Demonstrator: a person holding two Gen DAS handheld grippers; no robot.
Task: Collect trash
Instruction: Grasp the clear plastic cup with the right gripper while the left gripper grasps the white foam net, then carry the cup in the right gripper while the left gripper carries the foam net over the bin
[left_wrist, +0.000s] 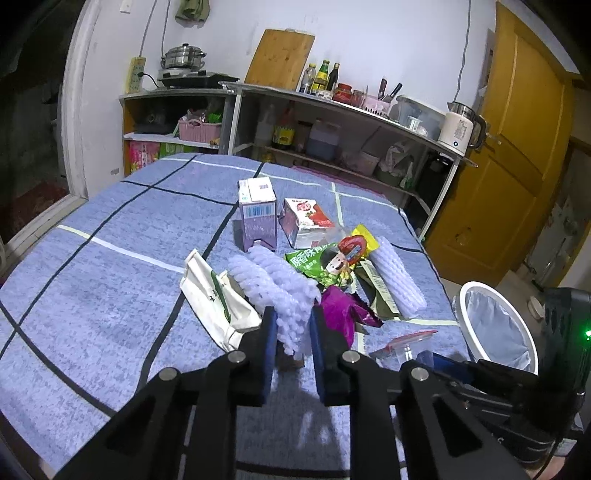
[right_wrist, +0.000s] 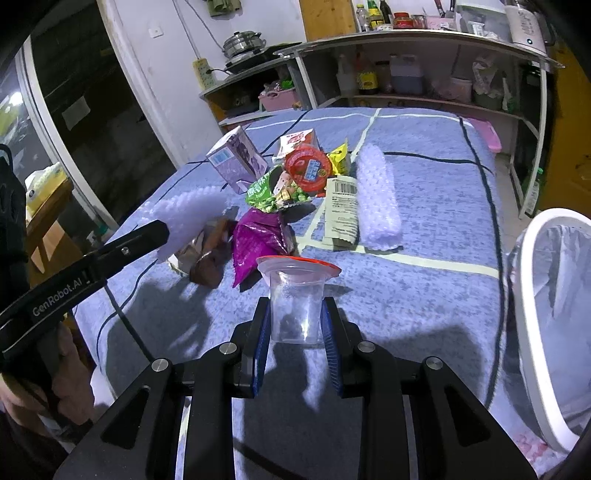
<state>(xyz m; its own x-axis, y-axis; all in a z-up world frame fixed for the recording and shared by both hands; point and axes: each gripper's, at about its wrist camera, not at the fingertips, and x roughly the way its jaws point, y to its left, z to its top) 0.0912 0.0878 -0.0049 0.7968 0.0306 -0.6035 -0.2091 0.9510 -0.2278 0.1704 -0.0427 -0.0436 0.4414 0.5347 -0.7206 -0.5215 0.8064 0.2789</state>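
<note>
My left gripper (left_wrist: 292, 325) is shut on a white foam net sleeve (left_wrist: 275, 286) and holds it above the blue checked table; it also shows in the right wrist view (right_wrist: 184, 218). My right gripper (right_wrist: 295, 317) is shut on a clear plastic cup (right_wrist: 295, 295) with a red rim, held over the table. The trash pile holds a purple wrapper (right_wrist: 255, 243), a green snack bag (right_wrist: 279, 192), a red lid (right_wrist: 308, 168), a second foam sleeve (right_wrist: 378, 199), a purple carton (left_wrist: 257, 218) and a strawberry carton (left_wrist: 306, 221).
A white bin with a clear liner (right_wrist: 554, 317) stands off the table's right edge, also in the left wrist view (left_wrist: 495, 325). A white paper bag (left_wrist: 214, 299) lies left of the pile. Shelves with bottles (left_wrist: 321, 77) and a kettle (left_wrist: 460, 127) stand behind.
</note>
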